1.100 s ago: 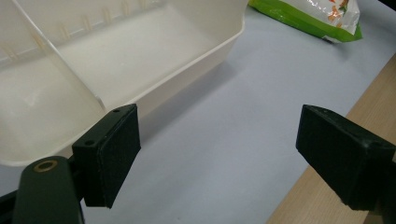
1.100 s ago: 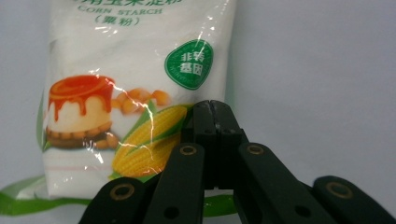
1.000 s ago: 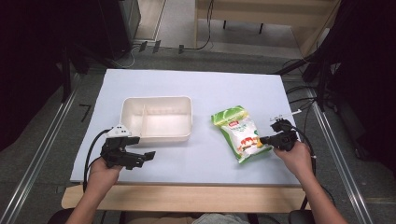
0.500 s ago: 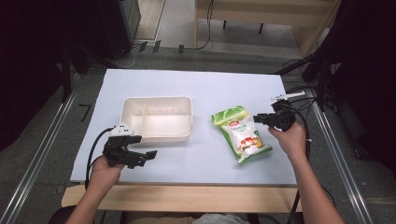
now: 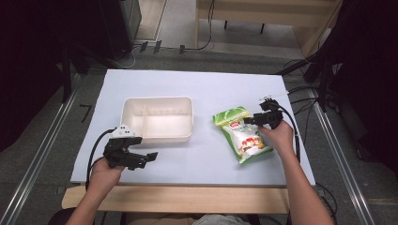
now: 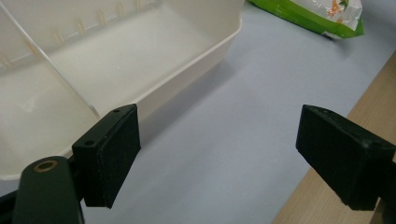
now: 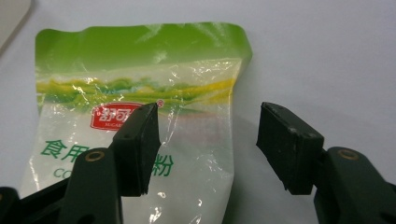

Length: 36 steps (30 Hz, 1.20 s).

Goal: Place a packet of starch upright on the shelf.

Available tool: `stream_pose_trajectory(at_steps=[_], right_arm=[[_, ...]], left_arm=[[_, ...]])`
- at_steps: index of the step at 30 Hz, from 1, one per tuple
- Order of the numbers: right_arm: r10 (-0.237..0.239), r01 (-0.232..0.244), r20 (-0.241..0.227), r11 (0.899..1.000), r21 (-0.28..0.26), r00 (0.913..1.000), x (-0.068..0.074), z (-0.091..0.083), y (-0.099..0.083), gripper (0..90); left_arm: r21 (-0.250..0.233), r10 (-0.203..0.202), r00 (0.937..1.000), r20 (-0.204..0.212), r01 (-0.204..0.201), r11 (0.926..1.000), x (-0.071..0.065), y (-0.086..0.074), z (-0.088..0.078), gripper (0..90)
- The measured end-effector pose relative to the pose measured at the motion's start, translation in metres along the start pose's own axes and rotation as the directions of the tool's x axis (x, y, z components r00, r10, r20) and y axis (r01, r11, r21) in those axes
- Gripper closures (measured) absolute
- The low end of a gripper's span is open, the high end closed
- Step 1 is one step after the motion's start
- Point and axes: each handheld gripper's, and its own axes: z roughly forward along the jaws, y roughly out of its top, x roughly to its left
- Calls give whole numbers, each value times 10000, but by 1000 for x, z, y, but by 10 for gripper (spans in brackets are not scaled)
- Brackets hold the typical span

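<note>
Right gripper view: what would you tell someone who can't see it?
A green and white plastic pouch lies flat on a pale blue table. The right gripper has open black jaws straddling the pouch's right edge, and they have just been opening.

I see a glossy, crinkled plastic pouch (image 7: pixel 140 121), a smooth, cream plastic tray (image 5: pixel 157 117), a matt pale-blue table sheet (image 5: pixel 211 159) edged by bare wood (image 5: pixel 178 199), and matt black rubbery pads (image 6: pixel 114 154).

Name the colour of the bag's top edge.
Green, above a clear and white body; the bag shows best in the right gripper view.
</note>
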Motion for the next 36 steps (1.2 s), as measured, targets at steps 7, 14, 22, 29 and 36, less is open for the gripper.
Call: stream_pose_trajectory(at_steps=[7,14,22,29,36], right_arm=[[44,-21,-915,9997,249,9958,3,19,4,384],[-309,357,-1034,9983,452,9942,9,24,7,338],[-343,368,-734,9988,336,9967,12,24,5,547],[-65,98,-857,9992,386,9963,13,25,3,716],[102,-33,-1033,9978,663,9946,14,23,5,868]], left_arm=[[45,-20,10000,-54,20,10000,-2,-4,-1,147],[-28,-135,9997,-193,134,9999,0,-6,-5,146],[137,-40,9999,-145,42,9999,-2,-6,-2,147],[145,-39,9999,-166,41,9999,-2,-5,-2,146],[53,-113,9998,-192,114,9999,0,-6,-3,146]])
